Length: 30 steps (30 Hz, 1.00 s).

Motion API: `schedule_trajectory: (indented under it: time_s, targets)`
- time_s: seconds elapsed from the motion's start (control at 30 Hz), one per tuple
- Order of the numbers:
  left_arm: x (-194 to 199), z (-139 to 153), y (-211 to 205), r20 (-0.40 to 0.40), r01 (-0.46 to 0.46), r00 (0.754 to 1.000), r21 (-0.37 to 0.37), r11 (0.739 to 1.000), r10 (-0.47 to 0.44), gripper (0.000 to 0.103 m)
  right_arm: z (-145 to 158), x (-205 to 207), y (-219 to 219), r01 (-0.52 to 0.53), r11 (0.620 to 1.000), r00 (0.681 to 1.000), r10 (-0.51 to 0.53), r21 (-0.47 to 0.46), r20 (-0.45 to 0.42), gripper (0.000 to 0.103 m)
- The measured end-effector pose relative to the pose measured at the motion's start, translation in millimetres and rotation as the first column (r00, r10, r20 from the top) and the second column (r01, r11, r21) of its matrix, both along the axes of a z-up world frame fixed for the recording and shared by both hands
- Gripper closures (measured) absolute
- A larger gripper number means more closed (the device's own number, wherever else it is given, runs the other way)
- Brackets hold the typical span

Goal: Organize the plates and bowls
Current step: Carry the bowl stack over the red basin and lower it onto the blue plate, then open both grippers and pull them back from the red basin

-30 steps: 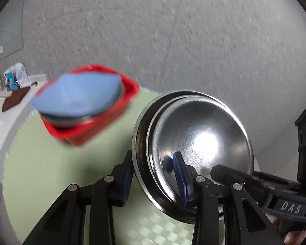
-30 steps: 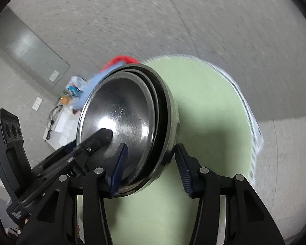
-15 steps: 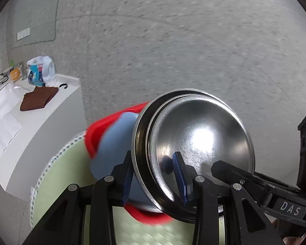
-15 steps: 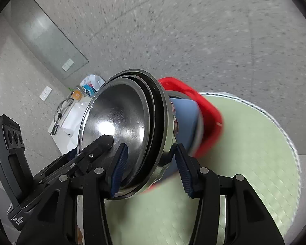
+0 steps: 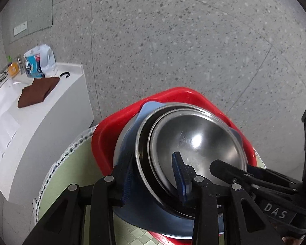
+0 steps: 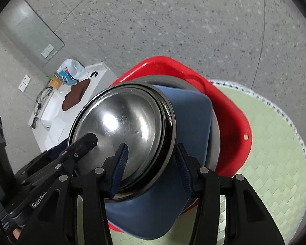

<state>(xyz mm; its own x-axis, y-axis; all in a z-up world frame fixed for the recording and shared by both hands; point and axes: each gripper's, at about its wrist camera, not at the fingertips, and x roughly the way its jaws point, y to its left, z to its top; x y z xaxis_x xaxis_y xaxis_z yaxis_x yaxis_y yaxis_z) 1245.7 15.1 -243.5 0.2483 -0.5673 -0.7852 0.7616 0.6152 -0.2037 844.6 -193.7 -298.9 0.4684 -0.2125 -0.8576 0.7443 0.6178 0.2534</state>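
Shiny steel: a stack of nested steel bowls (image 5: 195, 143) sits gripped by both tools at once. The left tool (image 5: 153, 175) pinches the stack's near rim, one blue pad inside the top bowl, the other outside. The right tool (image 6: 151, 165) does the same on its side, pads tight on the rim, so both are closed on the stack, neither is free.

What changed: a sec ago the red basin (image 5: 104, 134) was off to the left of the left tool, w/ green mat between. Half a sec ago it slid halfway behind the bowls. Now the stack hangs right over the basin, just ahead of both tools. I can't tell if the stack touches what's below yet.

What that means: carry part looks nearly done. Next is prob. setting the stack down into the basin & letting go.

Inside the basin: a blue plate (image 6: 193, 118), smooth & matte w/ rounded corners, lying on a bigger steel bowl (image 6: 214, 143).

Materials etc.:
- bowls: round, thin rolled rims, mirror-like, bright glare spot, likely slippery
- basin: red plastic, glossy, squarish w/ soft corners, small hole near its rim
- tabletop (image 6: 275, 153): round, covered in pale green woven checks, white trim w/ dark dots at the edge
- floor: grey speckled stone beyond
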Motion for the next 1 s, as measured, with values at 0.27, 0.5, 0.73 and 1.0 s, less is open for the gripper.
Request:
schedule_trajectory:
  time_s: [0.27,0.5,0.73,1.0]
  targets:
    - [-11,11,39,0.014,-0.054,0.998,-0.070,0.996,0.055,0.034,8,-9,4,0.001,1.000,0.999,0.000,-0.028,0.033,0.044]
    - [-32,33,85,0.092,-0.117,0.988,-0.103,0.988,0.126,0.023,42,-28,26,-0.004,0.991,0.996,0.015,-0.135,0.083,0.032]
    - [-106,62,133,0.194,-0.205,0.953,-0.148,0.968,0.232,0.011,72,-65,57,-0.079,0.981,0.984,0.106,-0.178,0.146,0.027]
    - [-239,96,195,0.293,-0.398,0.848,-0.200,0.895,0.442,0.001,107,-107,109,-0.288,0.921,0.924,0.339,-0.262,0.175,0.021]
